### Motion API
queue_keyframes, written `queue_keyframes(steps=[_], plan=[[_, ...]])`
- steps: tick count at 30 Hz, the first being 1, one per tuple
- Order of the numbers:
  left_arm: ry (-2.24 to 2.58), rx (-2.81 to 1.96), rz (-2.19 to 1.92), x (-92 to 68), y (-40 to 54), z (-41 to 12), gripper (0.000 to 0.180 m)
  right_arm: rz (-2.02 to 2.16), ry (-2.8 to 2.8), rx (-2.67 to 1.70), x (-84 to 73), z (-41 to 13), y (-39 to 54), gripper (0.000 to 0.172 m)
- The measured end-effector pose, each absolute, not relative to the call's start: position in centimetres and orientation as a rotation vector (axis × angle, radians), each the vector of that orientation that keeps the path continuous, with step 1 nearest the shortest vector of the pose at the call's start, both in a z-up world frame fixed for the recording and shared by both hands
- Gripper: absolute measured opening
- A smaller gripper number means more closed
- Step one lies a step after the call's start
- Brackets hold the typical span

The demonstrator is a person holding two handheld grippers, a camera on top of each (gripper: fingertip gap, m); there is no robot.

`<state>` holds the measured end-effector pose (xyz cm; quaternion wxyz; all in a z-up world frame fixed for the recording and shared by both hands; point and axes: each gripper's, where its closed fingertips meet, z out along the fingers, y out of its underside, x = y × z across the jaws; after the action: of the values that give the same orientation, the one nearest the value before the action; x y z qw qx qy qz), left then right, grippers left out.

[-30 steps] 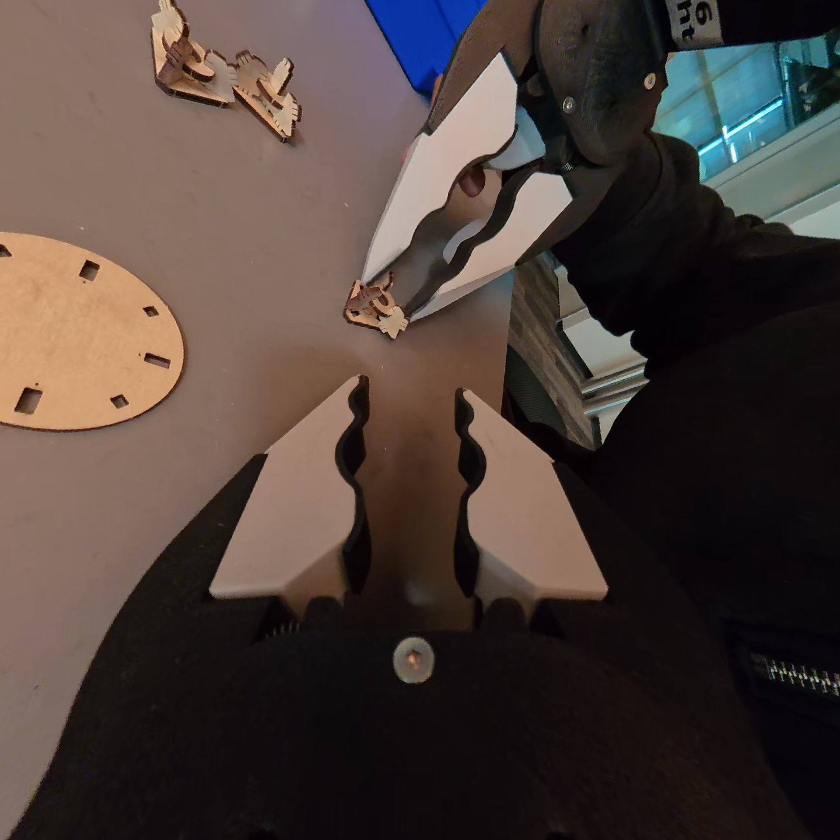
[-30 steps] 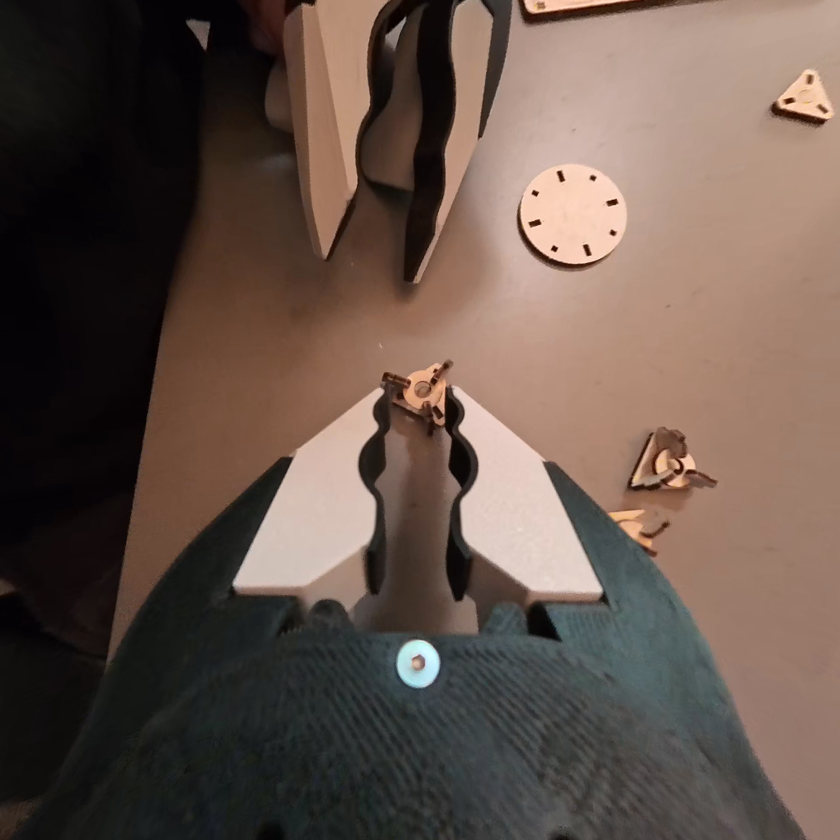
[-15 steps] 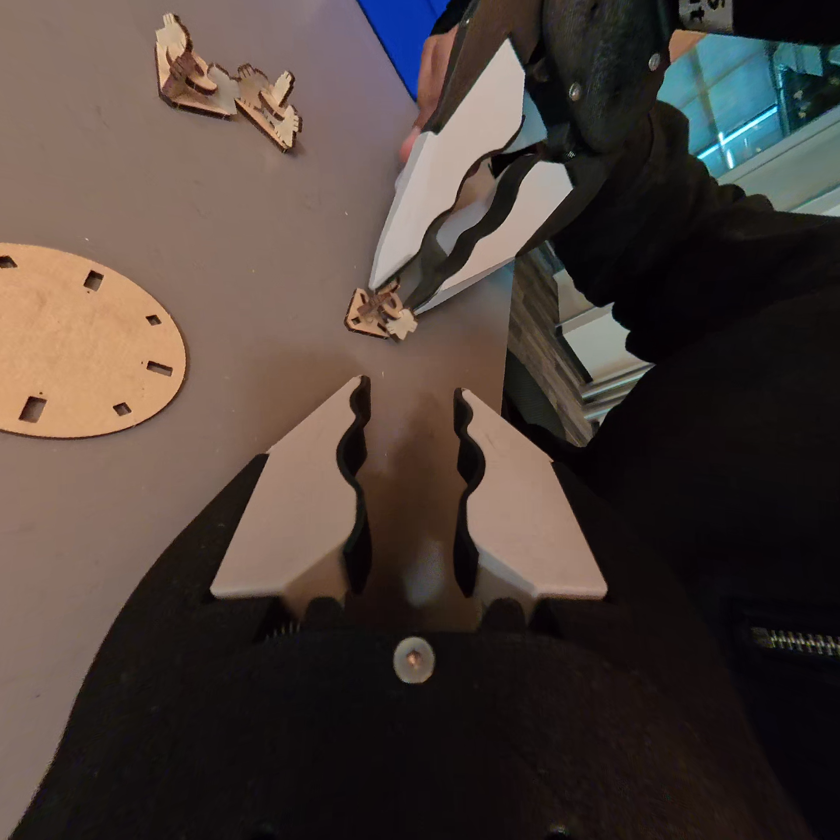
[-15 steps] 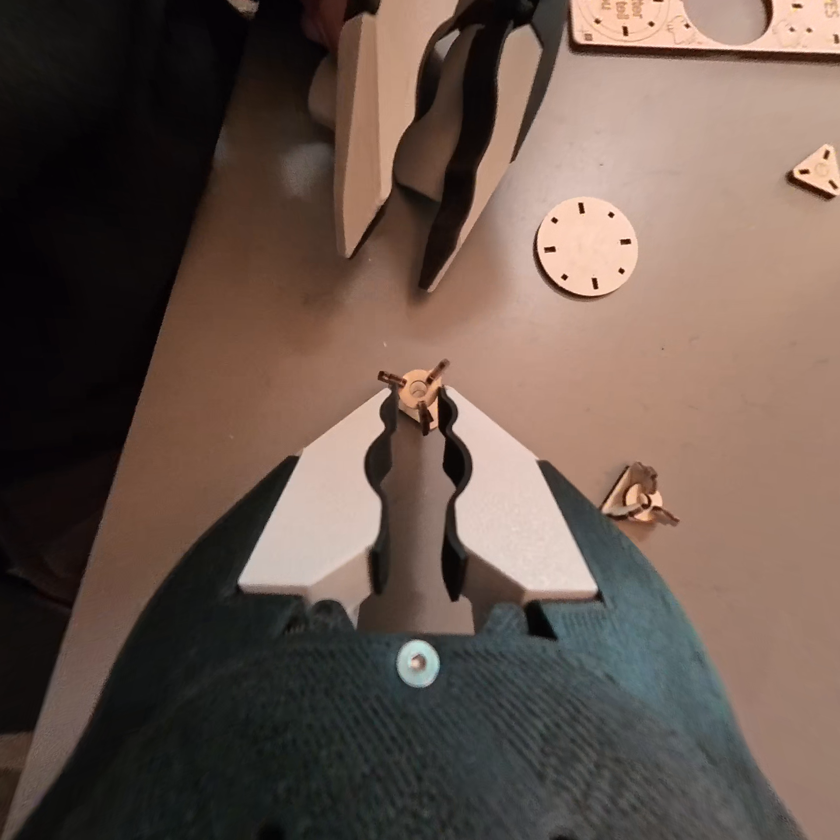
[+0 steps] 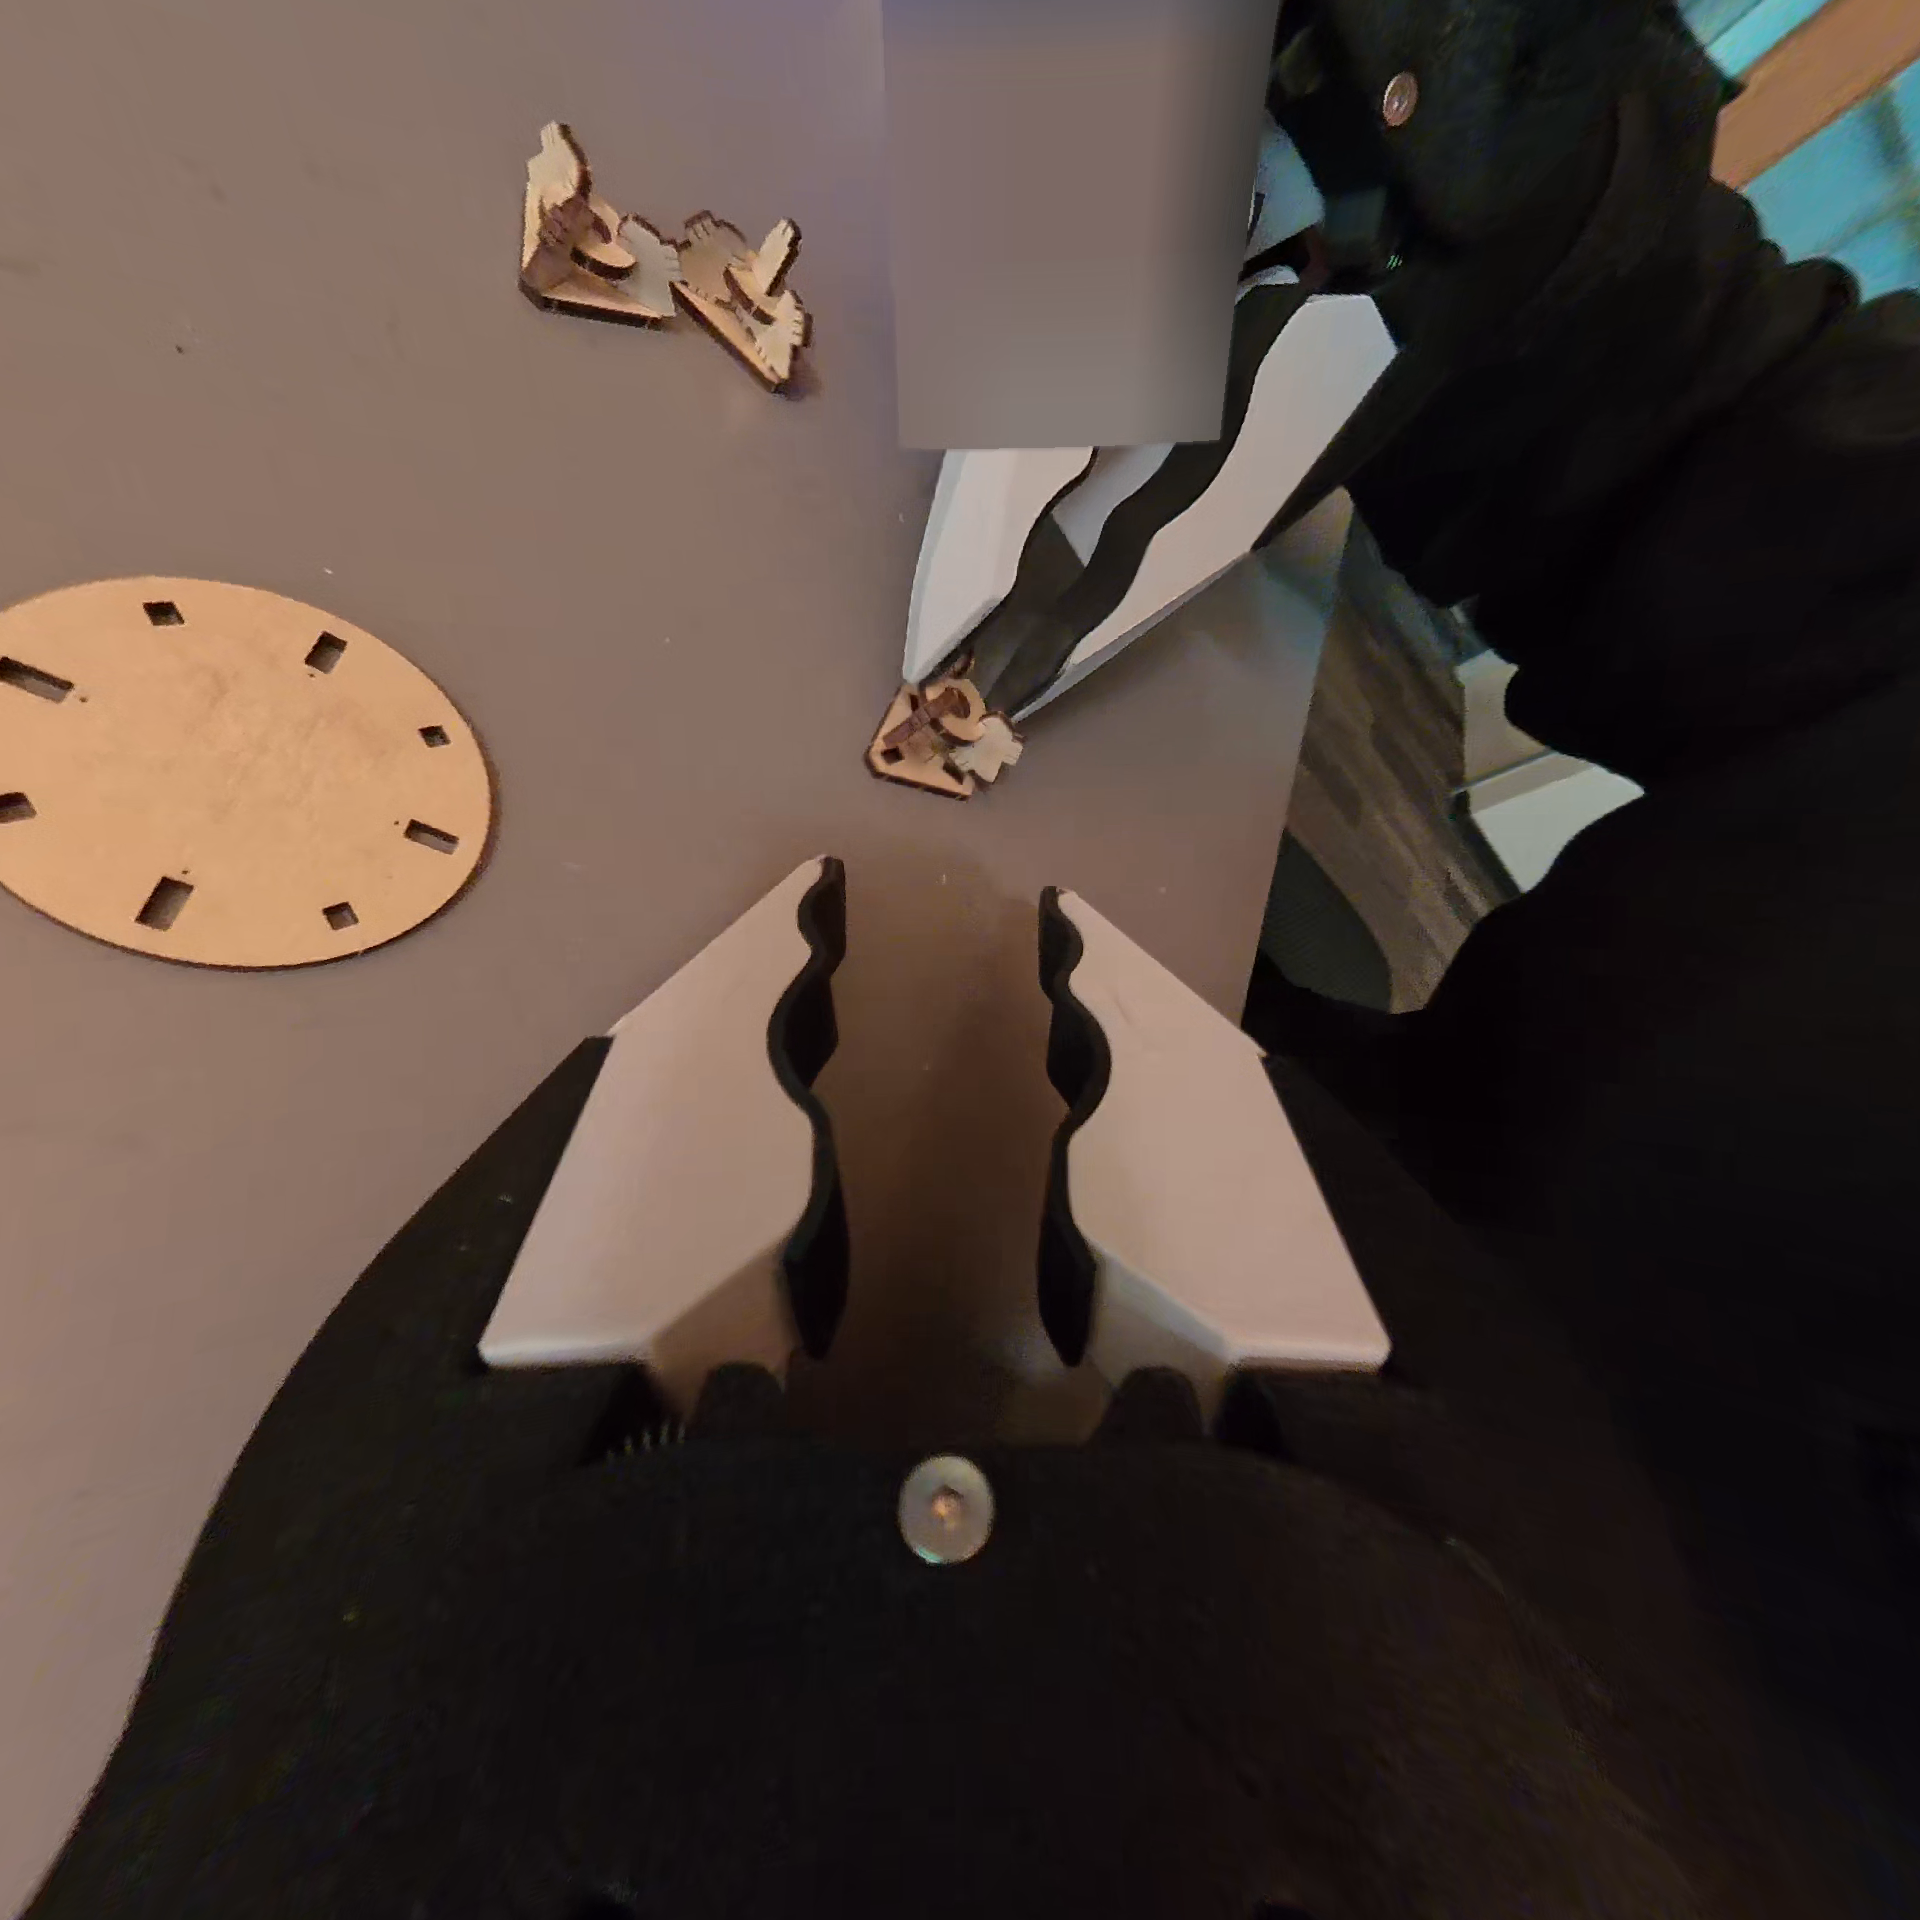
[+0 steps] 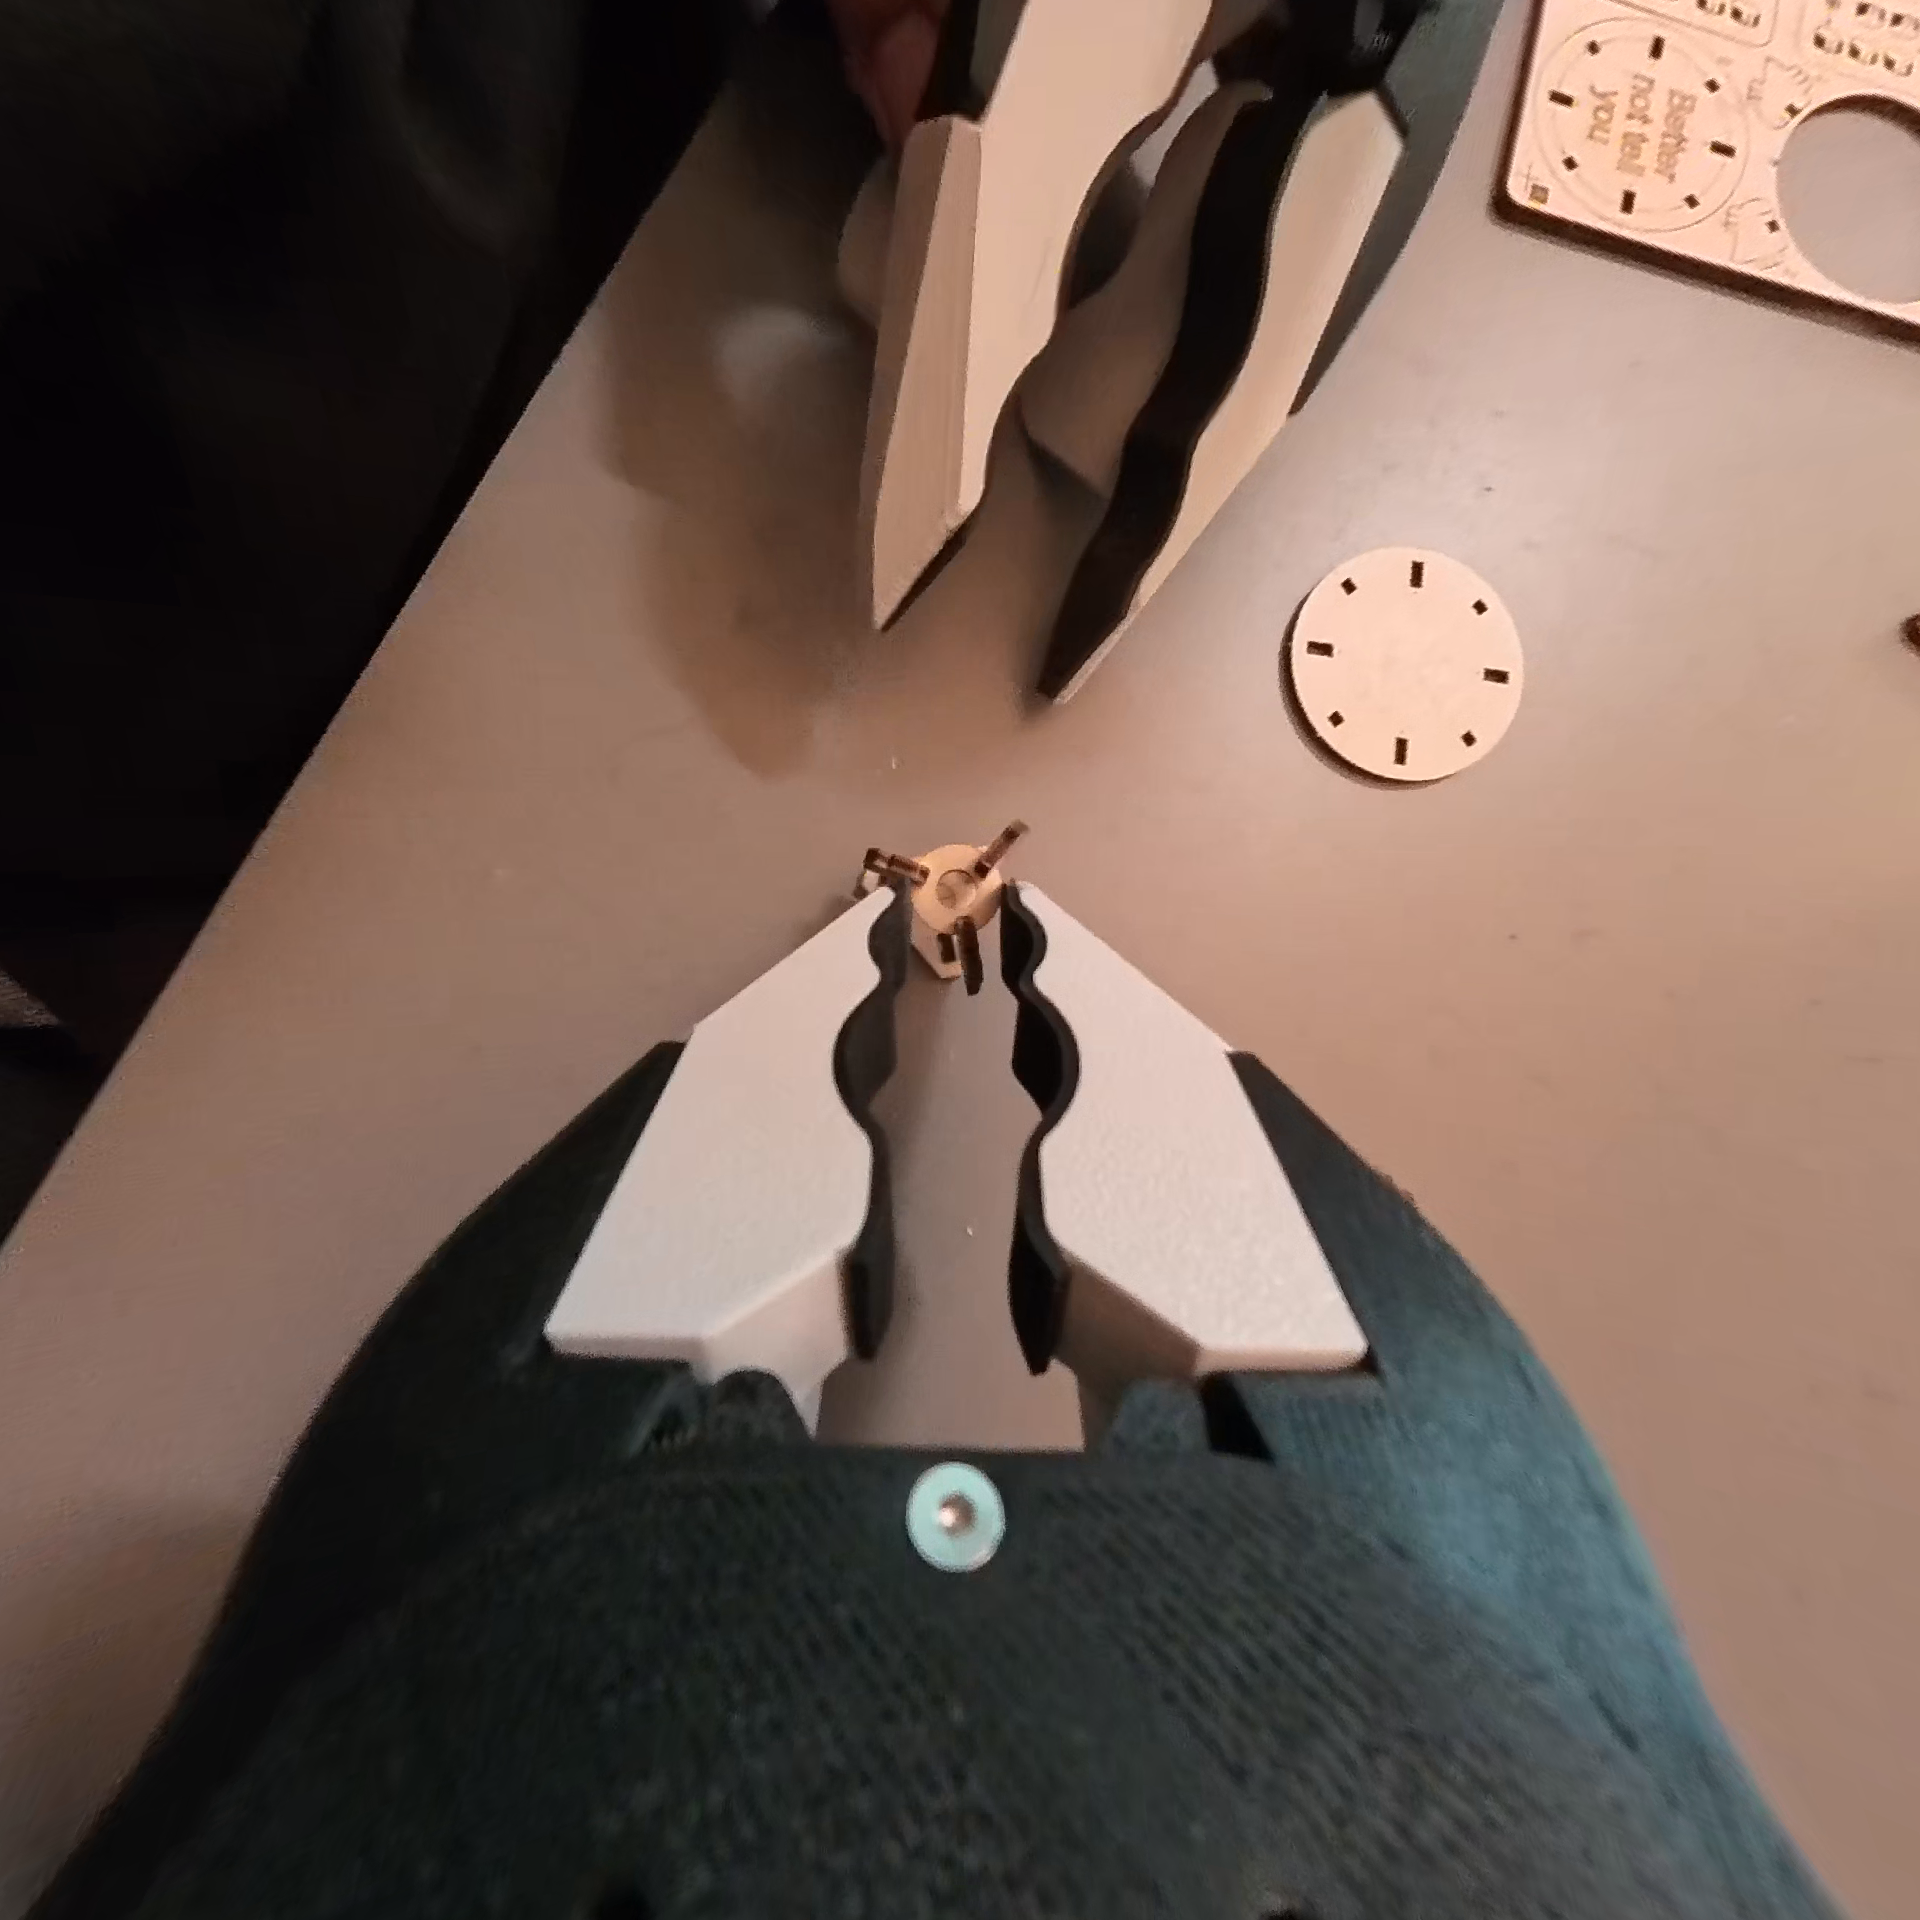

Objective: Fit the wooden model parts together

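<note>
Right gripper pinching a small wooden assembly, left gripper idle and apart.

Left wrist view: left gripper (image 5: 938,878) hovering over the grey desk (image 5: 623,540), fingers spread, nothing between them; slotted wooden disc (image 5: 223,774) lying to its left, two more small wooden assemblies (image 5: 665,265) sitting farther off. Right wrist view: right gripper (image 6: 954,902) sitting clamped on the small wooden assembly (image 6: 951,904) near the desk edge; a cut-out wooden sheet (image 6: 1704,156) lying at the far corner.
</note>
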<state>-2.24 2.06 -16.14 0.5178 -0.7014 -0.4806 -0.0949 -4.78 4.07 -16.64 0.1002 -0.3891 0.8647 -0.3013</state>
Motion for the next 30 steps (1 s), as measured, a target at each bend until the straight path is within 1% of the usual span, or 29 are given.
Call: queue_keyframes(steps=[30], plan=[[-1.174,-1.677,-0.217,-2.44,2.19,-16.27,0.033,-0.868,2.538,-1.125,-4.56,-17.18,4.31,0.015]])
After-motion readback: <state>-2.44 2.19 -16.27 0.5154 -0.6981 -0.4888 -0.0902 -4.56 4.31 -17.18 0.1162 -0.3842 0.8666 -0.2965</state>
